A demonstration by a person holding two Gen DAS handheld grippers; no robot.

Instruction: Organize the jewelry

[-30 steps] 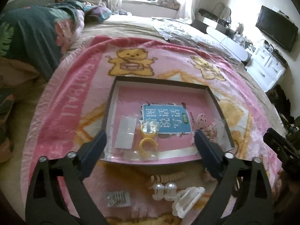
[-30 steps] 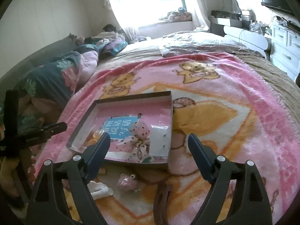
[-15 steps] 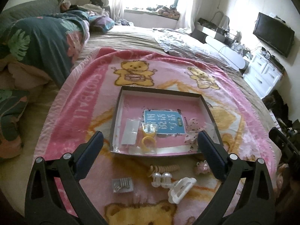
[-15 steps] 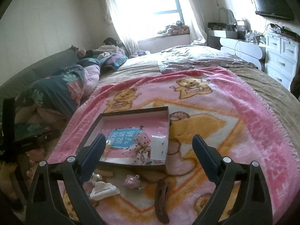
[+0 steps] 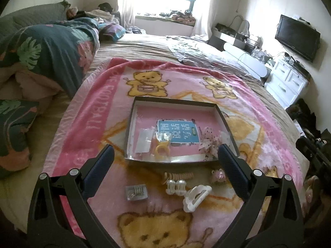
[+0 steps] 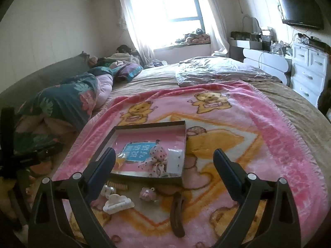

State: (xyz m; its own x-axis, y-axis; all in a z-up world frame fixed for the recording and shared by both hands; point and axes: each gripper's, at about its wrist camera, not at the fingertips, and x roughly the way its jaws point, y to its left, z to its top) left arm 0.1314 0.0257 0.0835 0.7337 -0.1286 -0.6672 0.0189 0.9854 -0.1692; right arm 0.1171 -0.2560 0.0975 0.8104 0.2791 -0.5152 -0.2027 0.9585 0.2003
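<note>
Left tongs (image 5: 165,159): wide, empty, above the blanket's (image 5: 86,124) near edge.
Right tongs (image 6: 163,163): wide, empty.
Tray (image 5: 132,124): mid-blanket, already holding some pieces.
Loose pieces: white clip (image 5: 196,196), pearl clip (image 5: 175,185), coil tie (image 5: 179,175), between the tray's near wall and the left tongs.
Brown clip (image 6: 177,215): under the right tongs, long axis running away from them.
Nearer hand: right for the brown clip, likely.

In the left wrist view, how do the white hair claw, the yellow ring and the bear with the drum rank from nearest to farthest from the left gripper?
1. White hair claw: on the blanket, between the fingers of the left gripper.
2. Yellow ring: inside the box, near its front wall.
3. Bear with the drum: printed on the blanket beyond the box.
</note>
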